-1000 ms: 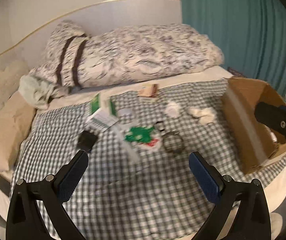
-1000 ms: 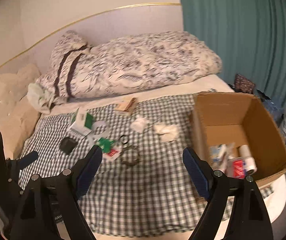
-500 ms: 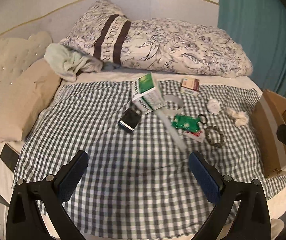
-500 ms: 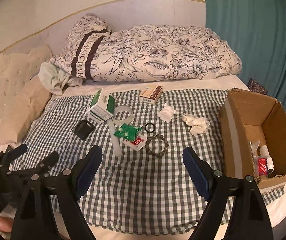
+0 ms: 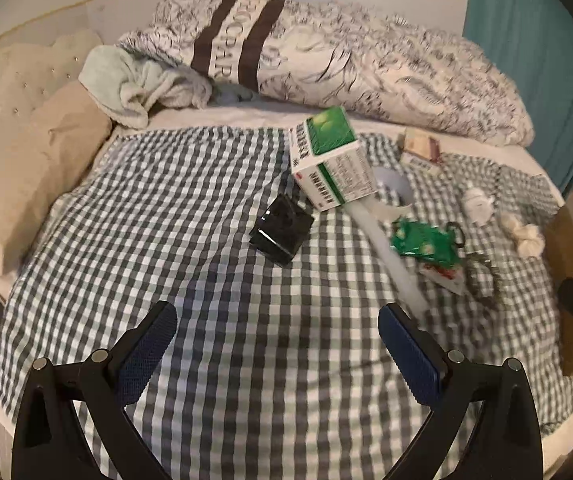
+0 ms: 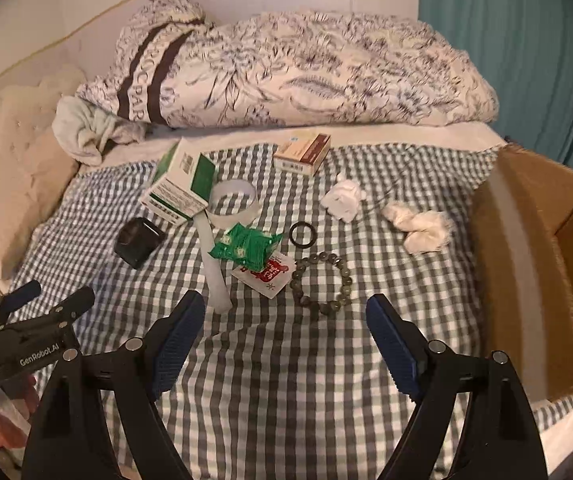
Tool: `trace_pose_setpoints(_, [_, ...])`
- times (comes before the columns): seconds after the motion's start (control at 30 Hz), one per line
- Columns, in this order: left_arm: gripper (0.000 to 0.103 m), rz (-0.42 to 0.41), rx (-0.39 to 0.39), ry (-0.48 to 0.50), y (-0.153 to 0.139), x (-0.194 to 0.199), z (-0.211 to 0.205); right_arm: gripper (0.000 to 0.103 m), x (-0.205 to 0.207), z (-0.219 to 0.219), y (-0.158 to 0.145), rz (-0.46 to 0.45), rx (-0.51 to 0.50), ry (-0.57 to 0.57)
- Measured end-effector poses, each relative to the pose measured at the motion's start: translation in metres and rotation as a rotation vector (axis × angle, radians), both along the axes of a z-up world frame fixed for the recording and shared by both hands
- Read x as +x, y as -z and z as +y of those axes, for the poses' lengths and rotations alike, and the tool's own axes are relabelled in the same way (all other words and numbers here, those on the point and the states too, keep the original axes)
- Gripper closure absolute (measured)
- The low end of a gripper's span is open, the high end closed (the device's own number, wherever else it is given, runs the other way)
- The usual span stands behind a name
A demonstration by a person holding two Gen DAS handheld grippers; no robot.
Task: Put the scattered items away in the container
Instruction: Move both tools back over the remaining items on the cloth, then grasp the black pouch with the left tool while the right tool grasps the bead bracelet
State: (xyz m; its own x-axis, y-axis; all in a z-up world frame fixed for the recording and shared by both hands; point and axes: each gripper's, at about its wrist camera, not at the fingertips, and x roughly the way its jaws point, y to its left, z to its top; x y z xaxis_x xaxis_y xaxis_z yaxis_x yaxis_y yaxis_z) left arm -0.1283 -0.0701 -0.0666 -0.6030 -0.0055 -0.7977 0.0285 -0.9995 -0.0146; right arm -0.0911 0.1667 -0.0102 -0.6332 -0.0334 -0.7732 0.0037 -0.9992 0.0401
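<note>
On the bed: we see the scattered items lying on a checked cloth (image 6: 286,380).
Items: green-and-white box (image 6: 182,194), black case (image 6: 136,240), green packet (image 6: 246,244), black ring (image 6: 303,234), bead bracelet (image 6: 321,284), crumpled tissues (image 6: 422,226).
Container: cardboard box (image 6: 526,248) stands at the cloth's right edge, well apart from the items.
Right gripper (image 6: 286,340): our fingers spread wide, nothing between them, near the bracelet.
Left gripper (image 5: 276,346): fingers spread, empty, above bare cloth.
Behind: floral duvet (image 6: 306,76).

Black tongs (image 6: 285,344), blue textured pads (image 6: 176,344), silver screws, "GenRobot.AI" marking.
</note>
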Motion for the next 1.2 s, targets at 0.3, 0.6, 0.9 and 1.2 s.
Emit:
trace_pose_setpoints(0.3, [0.0, -0.008, -0.007, -0.015, 0.038, -0.037, -0.003, 0.02, -0.033, 0.008, 0.058, -0.082, 0.053, -0.002])
trace_pose_setpoints(0.6, [0.0, 0.005, -0.022, -0.024, 0.061, -0.066, -0.007, 0.02, -0.06, 0.027, 0.103, -0.147, 0.025, 0.035])
trace_pose_setpoints(0.9, [0.0, 0.044, -0.068, -0.023, 0.072, -0.091, -0.005, 0.02, -0.086, 0.032, 0.122, -0.168, 0.042, 0.04])
trace_pose_setpoints(1.2, [0.003, 0.024, -0.12, -0.027, 0.09, -0.117, -0.004, 0.031, -0.093, 0.038, 0.132, -0.171, 0.041, 0.021])
